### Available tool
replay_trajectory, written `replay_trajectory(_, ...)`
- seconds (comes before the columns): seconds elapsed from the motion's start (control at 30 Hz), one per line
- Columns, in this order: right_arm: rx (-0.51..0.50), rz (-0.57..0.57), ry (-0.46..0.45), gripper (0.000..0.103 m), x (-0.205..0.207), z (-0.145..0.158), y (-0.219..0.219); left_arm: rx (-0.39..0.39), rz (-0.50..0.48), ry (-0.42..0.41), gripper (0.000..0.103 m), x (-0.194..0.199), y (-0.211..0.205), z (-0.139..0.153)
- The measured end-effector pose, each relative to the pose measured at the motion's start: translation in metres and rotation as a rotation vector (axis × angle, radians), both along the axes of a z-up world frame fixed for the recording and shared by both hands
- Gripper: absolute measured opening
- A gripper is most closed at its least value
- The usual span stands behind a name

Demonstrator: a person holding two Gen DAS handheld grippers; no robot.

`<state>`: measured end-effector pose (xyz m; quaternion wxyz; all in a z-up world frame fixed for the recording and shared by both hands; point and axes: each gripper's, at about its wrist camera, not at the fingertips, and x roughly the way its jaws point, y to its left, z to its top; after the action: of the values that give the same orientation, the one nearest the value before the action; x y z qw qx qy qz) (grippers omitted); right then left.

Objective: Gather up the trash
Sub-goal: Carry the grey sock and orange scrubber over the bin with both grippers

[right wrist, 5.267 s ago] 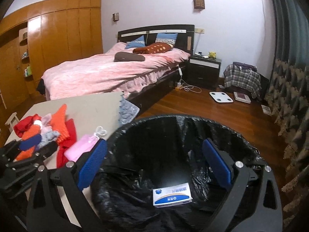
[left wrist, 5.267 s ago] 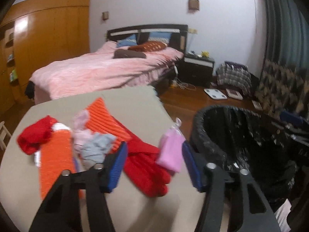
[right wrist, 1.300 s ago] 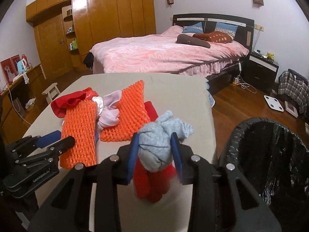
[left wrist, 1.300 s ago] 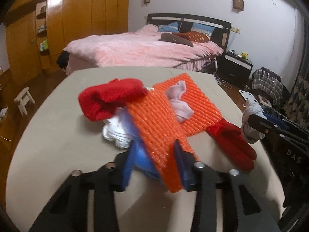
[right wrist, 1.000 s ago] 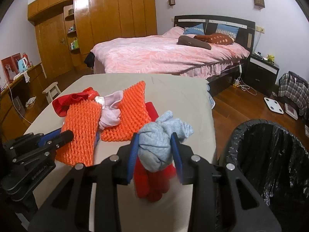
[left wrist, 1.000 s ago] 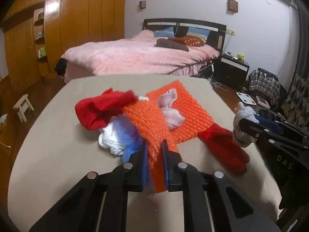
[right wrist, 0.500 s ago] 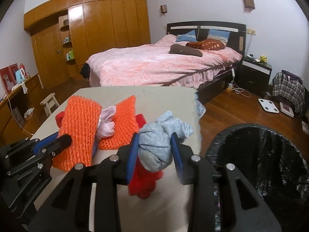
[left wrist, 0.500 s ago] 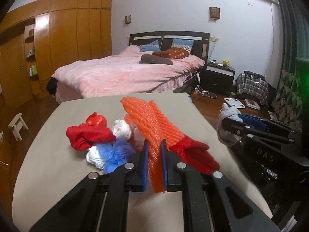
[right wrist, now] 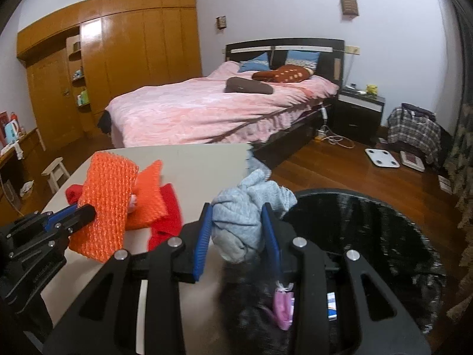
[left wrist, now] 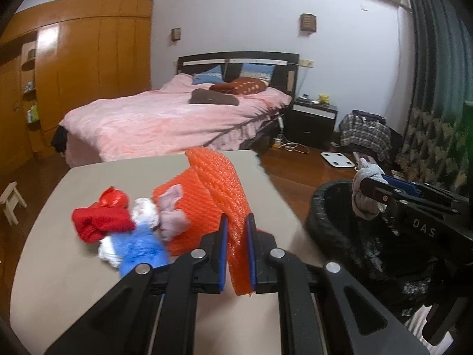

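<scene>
My left gripper [left wrist: 236,230] is shut on an orange foam net sheet [left wrist: 221,189] and holds it up above the beige table [left wrist: 59,266]. It also shows in the right wrist view [right wrist: 106,195]. My right gripper [right wrist: 236,224] is shut on a crumpled grey-blue cloth [right wrist: 248,216] at the rim of the black-lined trash bin [right wrist: 384,236]. The cloth also shows in the left wrist view [left wrist: 365,192] over the bin [left wrist: 340,230]. A pink bag [right wrist: 282,304] and a white-blue box [right wrist: 331,304] lie inside the bin.
On the table lie a second orange net [left wrist: 183,204], red cloth [left wrist: 100,219], blue and white scraps [left wrist: 139,245] and a pale pink scrap [left wrist: 171,216]. A pink bed [left wrist: 165,118], nightstand [left wrist: 313,118] and wood floor lie beyond. A small stool [left wrist: 10,204] stands left.
Both grippers have swung right toward the bin. The left one has lifted the orange net off the pile; the right one now holds the grey-blue cloth at the bin's rim.
</scene>
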<state>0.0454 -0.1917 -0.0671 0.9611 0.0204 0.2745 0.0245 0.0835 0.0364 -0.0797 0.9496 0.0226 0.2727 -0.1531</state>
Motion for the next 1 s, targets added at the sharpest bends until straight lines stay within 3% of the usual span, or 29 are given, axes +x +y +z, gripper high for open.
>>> replay_trajectory(0.63, -0.042, -0.251, 0.014, 0.033, -0.032, -0.012, -0.108, -0.078, -0.255, 0.039, 0.011, 0.02, -0.118, -0.001)
replay_trajectory(1.0, -0.039, -0.338, 0.032, 0.033, -0.042, -0.025, -0.143, -0.082, -0.326, 0.056, 0.011, 0.027, -0.163, -0.005)
